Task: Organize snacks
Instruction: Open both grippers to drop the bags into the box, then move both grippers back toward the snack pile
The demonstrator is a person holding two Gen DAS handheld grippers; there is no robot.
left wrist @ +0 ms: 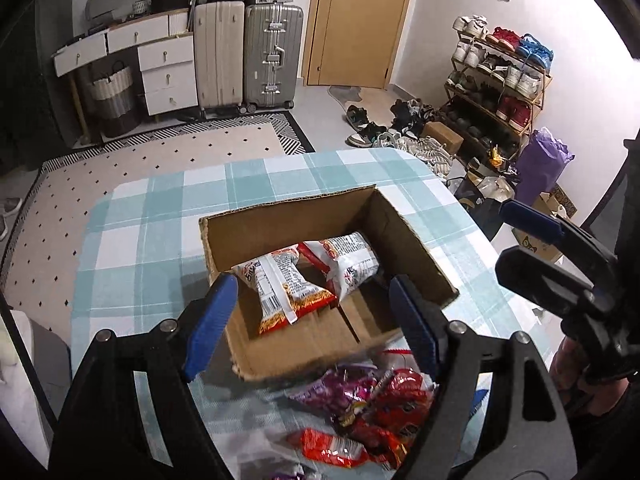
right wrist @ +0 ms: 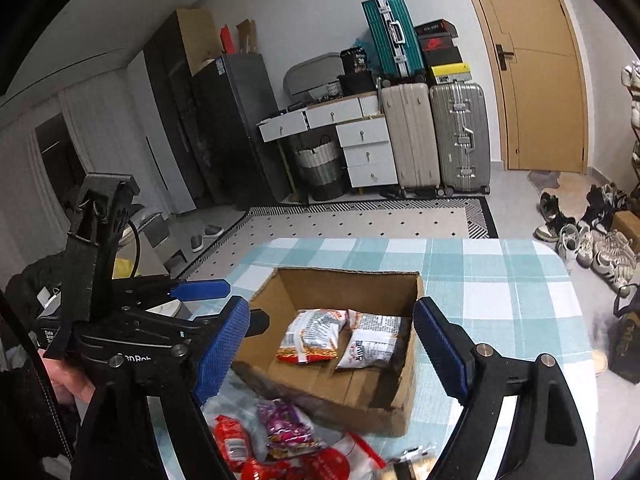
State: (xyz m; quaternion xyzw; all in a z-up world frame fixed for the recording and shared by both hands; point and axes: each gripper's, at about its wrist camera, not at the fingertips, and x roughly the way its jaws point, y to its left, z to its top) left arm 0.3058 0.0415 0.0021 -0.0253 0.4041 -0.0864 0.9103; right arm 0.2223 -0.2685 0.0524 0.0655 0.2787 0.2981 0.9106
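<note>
A cardboard box (left wrist: 320, 280) sits open on the desk (left wrist: 160, 216), which is covered in a teal-and-white checked cloth. Inside the box lie two snack packets side by side and touching: an orange-and-white packet (left wrist: 282, 288) towards the left wall, tilted with its back seam up, and a red-and-white packet (left wrist: 348, 262) leaning against it on the right. From the right wrist view the same pair shows as the orange-and-white one (right wrist: 314, 334) and its neighbour (right wrist: 374, 344), both resting on the box floor (right wrist: 320, 376).

Just in front of the box, on the near edge of the desk, is a loose heap of snacks (left wrist: 368, 412): purple and red wrappers piled on each other (the printing is too blurred to read). The right camera sees this heap (right wrist: 288, 436) too, with a purple packet (right wrist: 290, 428) uppermost and red ones around it.

The left gripper (left wrist: 314, 320) hovers above the near wall of the box, its blue fingers (left wrist: 212, 328) spread wide with nothing between them. The right gripper (right wrist: 332, 352) is likewise held above the box and heap, fingers (right wrist: 222, 352) spread wide and holding nothing. Each gripper appears at the edge of the other's view, the two well apart.

Beyond the desk are a patterned rug (left wrist: 140, 160), suitcases (left wrist: 248, 52), a white drawer unit (left wrist: 168, 68), a wooden door (left wrist: 360, 20) and a shoe rack (left wrist: 500, 76).
</note>
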